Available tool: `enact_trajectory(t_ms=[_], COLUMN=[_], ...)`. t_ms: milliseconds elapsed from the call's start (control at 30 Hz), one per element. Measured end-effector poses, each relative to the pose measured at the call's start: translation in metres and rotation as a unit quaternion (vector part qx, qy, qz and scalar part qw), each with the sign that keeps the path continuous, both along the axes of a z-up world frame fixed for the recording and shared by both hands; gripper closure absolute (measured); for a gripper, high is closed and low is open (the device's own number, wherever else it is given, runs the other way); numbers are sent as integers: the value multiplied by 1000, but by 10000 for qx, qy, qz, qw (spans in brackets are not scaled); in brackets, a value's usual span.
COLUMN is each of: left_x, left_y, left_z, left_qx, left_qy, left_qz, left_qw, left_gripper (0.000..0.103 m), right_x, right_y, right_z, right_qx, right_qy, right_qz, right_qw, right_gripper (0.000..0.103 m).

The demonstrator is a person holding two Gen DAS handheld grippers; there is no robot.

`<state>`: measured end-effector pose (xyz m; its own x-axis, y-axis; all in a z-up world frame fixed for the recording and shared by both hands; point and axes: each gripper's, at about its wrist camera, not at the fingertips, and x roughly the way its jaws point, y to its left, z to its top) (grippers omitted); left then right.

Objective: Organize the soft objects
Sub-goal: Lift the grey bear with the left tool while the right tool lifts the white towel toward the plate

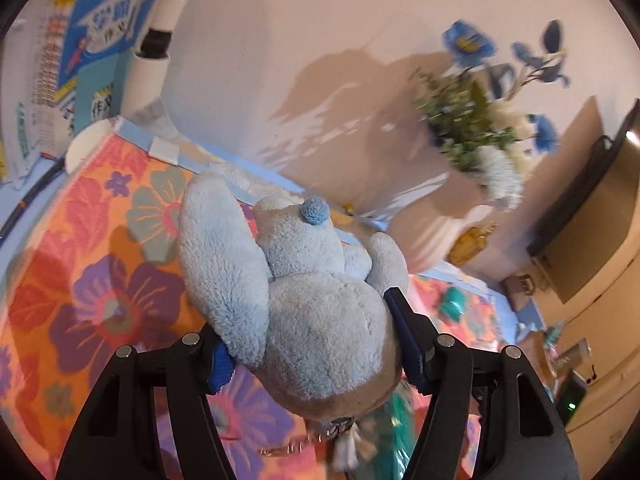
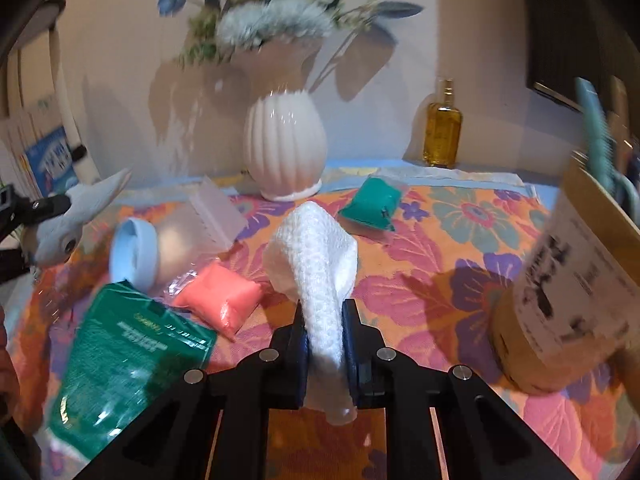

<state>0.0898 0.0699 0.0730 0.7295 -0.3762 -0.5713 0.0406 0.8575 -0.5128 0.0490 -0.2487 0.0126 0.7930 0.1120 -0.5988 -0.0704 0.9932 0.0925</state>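
The left hand-held gripper (image 1: 316, 344) clamps a plush toy (image 1: 304, 292), face hidden; the right hand-held gripper (image 2: 325, 328) pinches a white cloth (image 2: 320, 264).

A white ribbed vase (image 2: 285, 148) of blue and white flowers (image 2: 272, 12) stands at the back of the flowered cloth (image 2: 460, 264), with an amber bottle (image 2: 442, 128) near the wall.

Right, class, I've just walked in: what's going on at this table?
A person is working with two hand-held grippers over a flowered cloth. The left gripper is clamped on a pale blue plush toy; the right gripper is pinched shut on a white towel. A pink packet, two green packets, a clear tub, a vase and a bottle sit on the cloth.
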Motion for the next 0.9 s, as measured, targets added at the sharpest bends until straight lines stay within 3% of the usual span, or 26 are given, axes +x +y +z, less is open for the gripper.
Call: enact_trajectory(t_ms=[167,433,600,700,800,867,900], left_x=[-45,-103,-112,-112,-111,-111,-111], left_y=[-6,-18,-15,-13,-13,-15,-17], left_z=[4,-31,-51,-57,-60,-61,-60], left_qx=[168,542,457,366,306,364,405], left_qy=[-65,162,246,305,317,331,297], left_qz=[-100,-131,-92,-108,-176,-218,-255], left_qw=[9998,9983,9986,9988,9989,9986,9984], left_gripper=[39,39,39,39,39,39,39], right_x=[-31,-81,-86,-87,-86,-87,-86], right_y=[10,5,-4,-4,-8,-8,-7], right_z=[-3,-7,-16,-22,-28,-26,-26], right_qx=[-33,129,175,139,302,324,262], right_qy=[26,45,496,722,967,968,1032], right_qz=[197,238,376,353,388,312,187], right_qw=[9998,9996,9979,9967,9941,9943,9941], right_gripper=[88,88,88,83,53,16,11])
